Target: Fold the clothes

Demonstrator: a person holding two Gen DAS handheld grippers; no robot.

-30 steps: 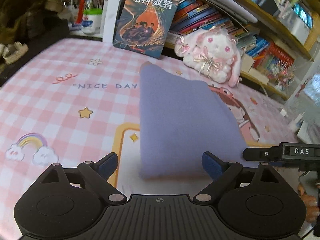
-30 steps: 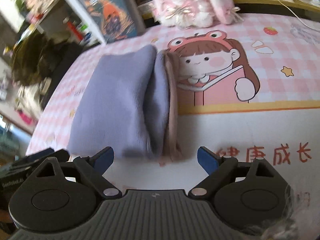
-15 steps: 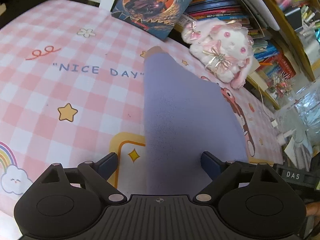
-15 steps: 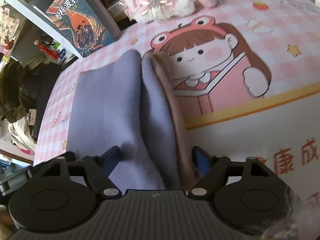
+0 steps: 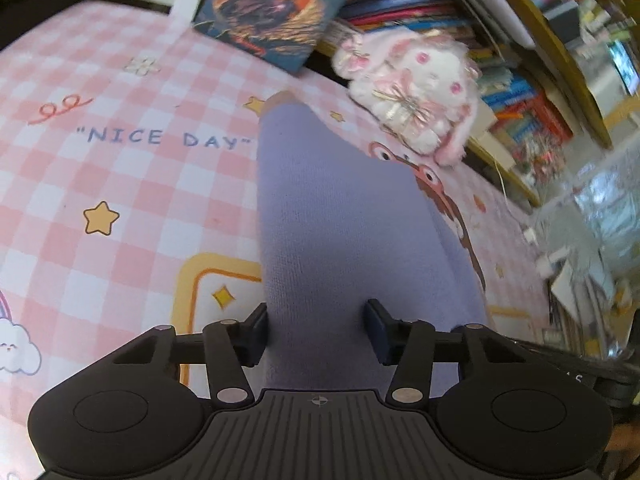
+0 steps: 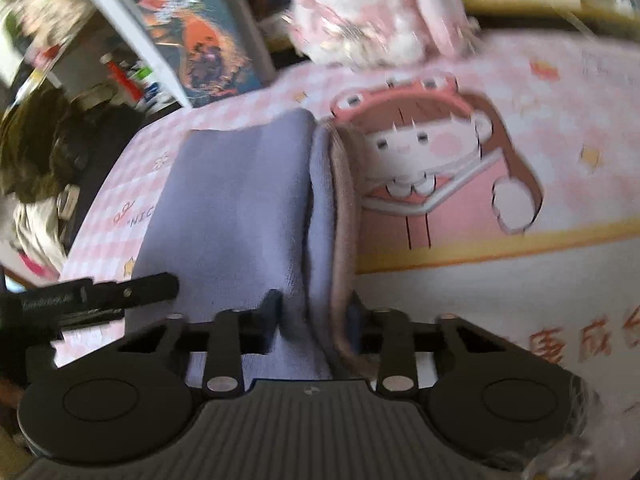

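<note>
A pink checked mat printed "NICE DAY" covers the desk, with a plush rabbit and bookshelves behind. The folded lilac garment lies mid-mat; left claw and right claw each pinch its near edge.

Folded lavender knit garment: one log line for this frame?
step: grasp near edge | left gripper: shut on folded lavender knit garment | right gripper: shut on it | surface: pink checked mat
</note>
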